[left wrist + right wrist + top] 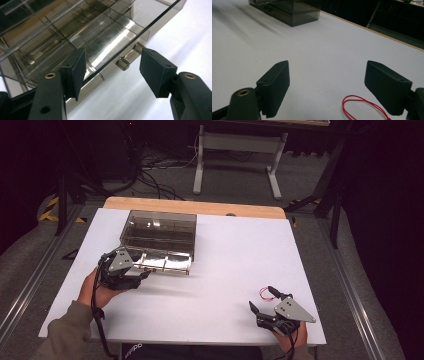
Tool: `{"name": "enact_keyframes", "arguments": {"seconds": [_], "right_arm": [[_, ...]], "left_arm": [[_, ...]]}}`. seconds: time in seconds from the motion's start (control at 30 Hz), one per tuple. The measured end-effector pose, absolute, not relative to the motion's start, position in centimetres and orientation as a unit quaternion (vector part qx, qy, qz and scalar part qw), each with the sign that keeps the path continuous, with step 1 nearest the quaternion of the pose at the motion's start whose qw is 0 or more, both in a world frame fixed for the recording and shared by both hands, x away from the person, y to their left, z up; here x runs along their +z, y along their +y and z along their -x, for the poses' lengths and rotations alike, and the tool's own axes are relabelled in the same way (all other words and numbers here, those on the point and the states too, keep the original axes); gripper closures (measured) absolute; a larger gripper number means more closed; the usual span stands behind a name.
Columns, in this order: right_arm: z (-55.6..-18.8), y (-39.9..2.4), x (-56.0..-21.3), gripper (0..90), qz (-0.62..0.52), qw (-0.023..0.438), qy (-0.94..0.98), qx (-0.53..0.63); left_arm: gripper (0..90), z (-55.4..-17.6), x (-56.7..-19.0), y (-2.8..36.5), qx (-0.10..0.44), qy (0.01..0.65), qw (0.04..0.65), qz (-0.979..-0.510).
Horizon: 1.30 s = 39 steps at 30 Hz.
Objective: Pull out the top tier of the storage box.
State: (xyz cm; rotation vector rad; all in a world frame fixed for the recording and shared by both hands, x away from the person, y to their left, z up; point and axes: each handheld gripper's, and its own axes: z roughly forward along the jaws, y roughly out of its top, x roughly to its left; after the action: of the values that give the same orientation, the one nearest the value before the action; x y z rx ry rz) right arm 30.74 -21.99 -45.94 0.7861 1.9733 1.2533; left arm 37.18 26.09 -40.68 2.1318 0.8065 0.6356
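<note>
The work in hand looks like getting into the smoked-acrylic drawer box (159, 236) that sits on the white tabletop (225, 270) at about ten o'clock from its centre. Its lower drawer (165, 261) already stands pulled out toward the person, its shiny floor exposed and, as far as the pictures show, bare. That step I judge done.

The left tongs (141, 276) sit at the drawer's front edge, at roughly nine o'clock on the tabletop. In the left gripper view the left tongs (112, 68) have their pads apart, with the small clear cylindrical handle (128, 58) lying between them but touched by neither pad; the left pad overlaps the drawer's front lip, though I cannot tell whether it rests on it. So the handle reads as released.

The right tongs (265, 301) rest at about five o'clock, well apart from the box, jaws standing wide and holding nothing. Just beside them lies a thin red loop of string (264, 293); in the right gripper view the red loop of string (359, 106) lies on the tabletop between the right tongs (337, 87), nearer the right-hand pad, unclamped.

What is left, by my reading: pick up the string with the right tongs, carry it toward ten o'clock, drop it into the open drawer, then push the drawer shut.
</note>
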Motion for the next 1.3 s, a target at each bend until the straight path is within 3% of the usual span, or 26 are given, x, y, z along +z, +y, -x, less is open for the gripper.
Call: {"name": "enact_keyframes", "arguments": {"seconds": [0.3, 0.33, 0.73, 0.97, 1.3], "right_arm": [[-30.7, -22.1, -45.9, 21.2, -0.301, 0.334, 0.752, 0.482], [-30.7, -22.1, -45.9, 21.3, -0.301, 0.334, 0.753, 0.481], [-30.7, -22.0, -45.9, 21.2, -0.299, 0.334, 0.754, 0.479], [-30.7, -22.0, -45.9, 21.3, -0.3, 0.333, 0.755, 0.479], [-30.8, -21.9, -46.0, 21.3, -0.296, 0.334, 0.758, 0.476]], "left_arm": [[44.2, -37.0, -40.7, 25.5, 0.251, 0.32, 0.39, -0.826], [47.9, -37.0, -40.7, 25.4, 0.248, 0.322, 0.395, -0.824], [50.2, -36.9, -40.7, 24.5, 0.28, 0.317, 0.403, -0.811], [49.9, -35.9, -40.3, 22.8, 0.254, 0.268, 0.454, -0.811], [52.9, -36.8, -41.2, 18.2, 0.238, 0.224, 0.446, -0.833]]}}
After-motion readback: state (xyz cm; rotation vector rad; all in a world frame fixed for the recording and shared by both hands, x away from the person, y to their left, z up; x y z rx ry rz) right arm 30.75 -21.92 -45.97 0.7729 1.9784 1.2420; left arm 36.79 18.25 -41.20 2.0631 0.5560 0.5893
